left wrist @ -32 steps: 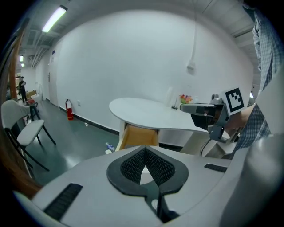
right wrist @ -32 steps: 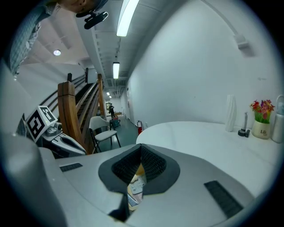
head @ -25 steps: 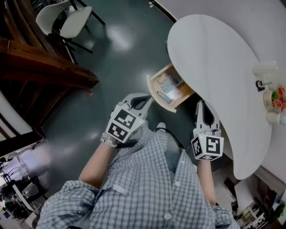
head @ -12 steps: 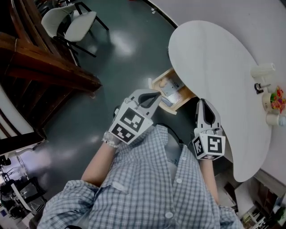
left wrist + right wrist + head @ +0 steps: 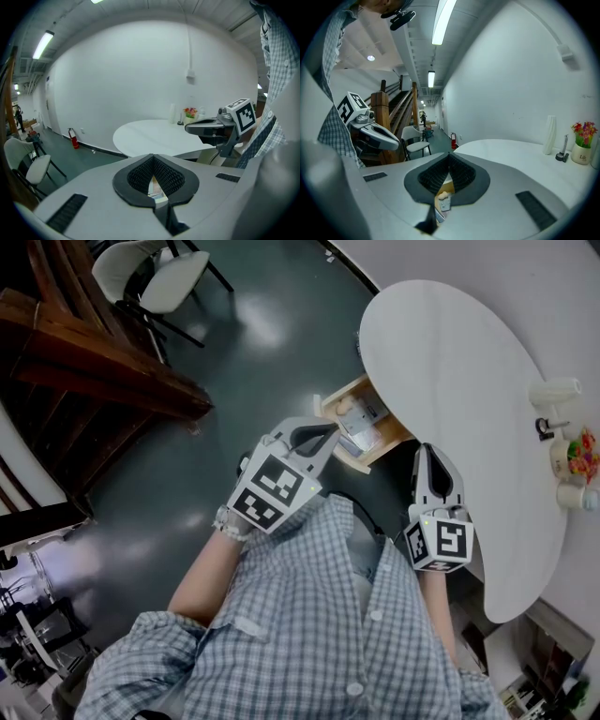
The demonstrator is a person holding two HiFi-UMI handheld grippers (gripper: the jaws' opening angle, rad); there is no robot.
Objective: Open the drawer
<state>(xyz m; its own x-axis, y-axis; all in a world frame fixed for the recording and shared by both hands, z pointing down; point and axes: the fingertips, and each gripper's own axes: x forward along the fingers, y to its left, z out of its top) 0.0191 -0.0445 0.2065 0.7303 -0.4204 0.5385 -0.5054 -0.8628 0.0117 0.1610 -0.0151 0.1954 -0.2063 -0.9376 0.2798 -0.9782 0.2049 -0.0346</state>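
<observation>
The wooden drawer (image 5: 349, 407) stands pulled out from under the white table (image 5: 450, 381), with papers and small items lying inside it. My left gripper (image 5: 325, 435) hangs just in front of the drawer's front panel, shut and holding nothing. A slice of the drawer's contents (image 5: 155, 190) shows through the gap below its pads (image 5: 140, 174). My right gripper (image 5: 427, 452) hovers at the table's near edge, right of the drawer, shut and empty. In the right gripper view its tips (image 5: 449, 158) meet above the drawer's contents (image 5: 443, 200).
A white chair (image 5: 150, 277) and a dark wooden stair rail (image 5: 94, 362) stand on the dark floor to the left. On the table's far right are a white vase (image 5: 555, 390) and a flower pot (image 5: 583, 451). My checked shirt fills the lower part of the head view.
My left gripper has lifted a little and rolled slightly, then kept still. The right gripper and the drawer have not moved.
</observation>
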